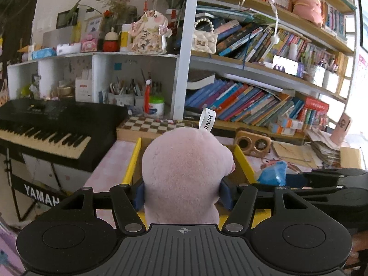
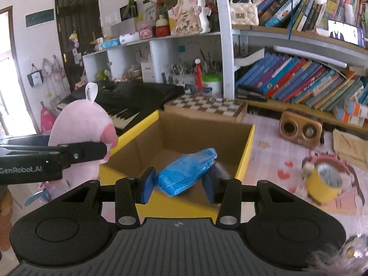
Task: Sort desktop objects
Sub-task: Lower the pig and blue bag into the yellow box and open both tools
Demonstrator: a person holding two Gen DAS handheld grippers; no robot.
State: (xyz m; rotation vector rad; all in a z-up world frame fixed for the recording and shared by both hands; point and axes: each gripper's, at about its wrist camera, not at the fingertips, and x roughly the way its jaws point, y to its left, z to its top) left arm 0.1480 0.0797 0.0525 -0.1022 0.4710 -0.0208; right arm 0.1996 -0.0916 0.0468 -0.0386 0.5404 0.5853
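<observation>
My left gripper (image 1: 181, 192) is shut on a pink plush toy (image 1: 184, 172) with a white label, held up in front of the cardboard box's yellow rim (image 1: 132, 161). In the right wrist view the same plush toy (image 2: 78, 128) hangs at the left edge of the box, clamped by the left gripper's fingers (image 2: 85, 151). My right gripper (image 2: 178, 187) is shut on a blue plastic packet (image 2: 186, 172), held above the near side of the open cardboard box (image 2: 207, 124). The box shows a bare brown inside. The blue packet (image 1: 273, 172) also shows at the right of the left wrist view.
A black keyboard (image 1: 46, 126) stands left of the desk. A chequered board (image 2: 207, 105) lies behind the box, a wooden speaker (image 2: 299, 127) to its right. A yellow tape roll (image 2: 323, 182) sits on the pink desk mat. Crowded bookshelves (image 1: 253, 101) rise behind.
</observation>
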